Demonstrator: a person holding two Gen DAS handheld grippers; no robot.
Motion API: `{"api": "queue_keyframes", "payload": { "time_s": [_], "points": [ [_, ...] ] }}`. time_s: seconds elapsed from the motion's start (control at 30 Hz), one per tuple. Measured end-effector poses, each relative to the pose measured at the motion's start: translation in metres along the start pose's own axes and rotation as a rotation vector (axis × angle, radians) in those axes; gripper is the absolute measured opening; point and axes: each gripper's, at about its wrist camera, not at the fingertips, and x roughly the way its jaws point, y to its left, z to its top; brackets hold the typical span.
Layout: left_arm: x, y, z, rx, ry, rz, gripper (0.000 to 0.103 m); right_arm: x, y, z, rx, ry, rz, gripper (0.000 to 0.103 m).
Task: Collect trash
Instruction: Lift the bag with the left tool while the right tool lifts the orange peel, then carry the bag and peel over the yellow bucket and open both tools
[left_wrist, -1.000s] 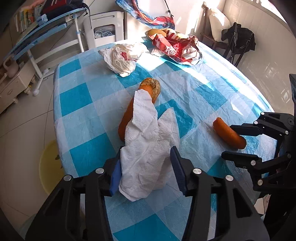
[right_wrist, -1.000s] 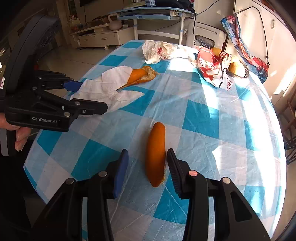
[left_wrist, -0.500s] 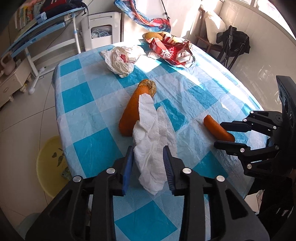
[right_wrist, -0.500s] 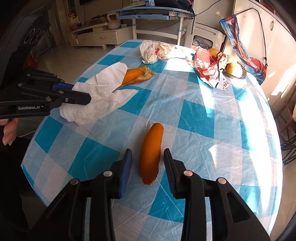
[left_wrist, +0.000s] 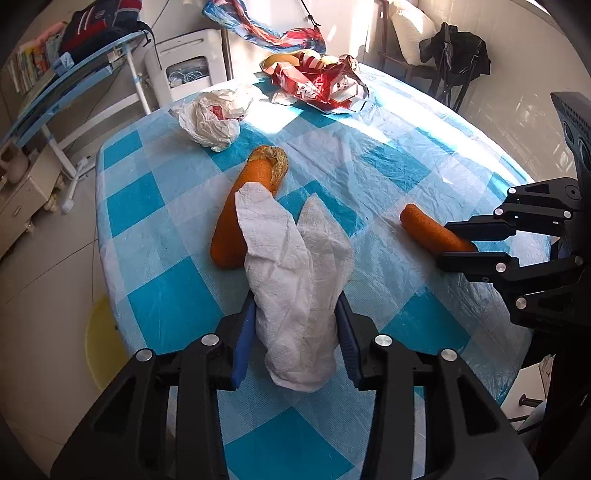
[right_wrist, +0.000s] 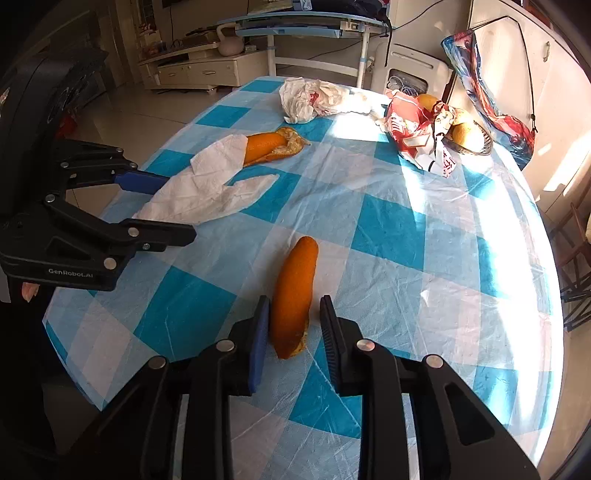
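We read "GenRobot.AI" on our left gripper (right_wrist: 166, 210) at the frame's left; its jaws are closing around the white tissue (left_wrist: 299, 280). Low centre, our right gripper (right_wrist: 293, 325) closes around the orange peel (right_wrist: 295, 291), one pad touching.

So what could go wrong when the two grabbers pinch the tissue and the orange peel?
The left gripper is closing around the white tissue, whose far end drapes over the bigger orange peel. Lifting might drag or roll that peel.

The right gripper is closing on the smaller peel only near its end, with one side apparently not yet touching. The curved peel might twist or slip out.

Either gripper's fingertips could also snag the thin checked tablecloth.
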Motion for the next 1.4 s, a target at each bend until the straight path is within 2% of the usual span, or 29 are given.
{"api": "queue_keyframes", "payload": {
  "time_s": [0.07,0.13,0.43,0.63,0.9,1.0,1.17,1.3,1.4],
  "points": [
    [-0.002,0.003,0.000,-0.016,0.001,-0.026,0.014,-0.001,0.001,0.000,-0.008,-0.006,-0.012,0.019],
    [-0.003,0.000,0.000,-0.001,-0.009,-0.010,0.010,-0.003,0.000,0.001,-0.002,-0.017,-0.014,0.018],
    [-0.032,0.002,0.010,0.006,-0.154,0.081,0.010,-0.007,0.001,0.006,0.015,-0.058,-0.024,0.018],
    [-0.040,0.004,0.014,0.004,-0.194,0.136,0.010,-0.009,0.004,0.012,0.024,-0.087,-0.020,0.018],
    [-0.053,0.012,0.016,-0.027,-0.242,0.159,0.010,-0.011,0.017,0.018,0.019,-0.118,-0.006,0.018],
    [-0.060,0.021,0.016,-0.070,-0.265,0.154,0.010,-0.014,0.020,0.021,0.024,-0.145,0.001,0.018],
    [-0.071,0.056,0.013,-0.219,-0.289,0.135,0.010,-0.022,0.038,0.029,0.012,-0.212,0.038,0.018],
    [-0.071,0.093,0.003,-0.332,-0.255,0.115,0.010,-0.021,0.055,0.038,-0.006,-0.237,0.087,0.018],
    [-0.072,0.123,-0.010,-0.387,-0.222,0.137,0.010,-0.023,0.070,0.049,-0.040,-0.257,0.115,0.018]
  ]
}}
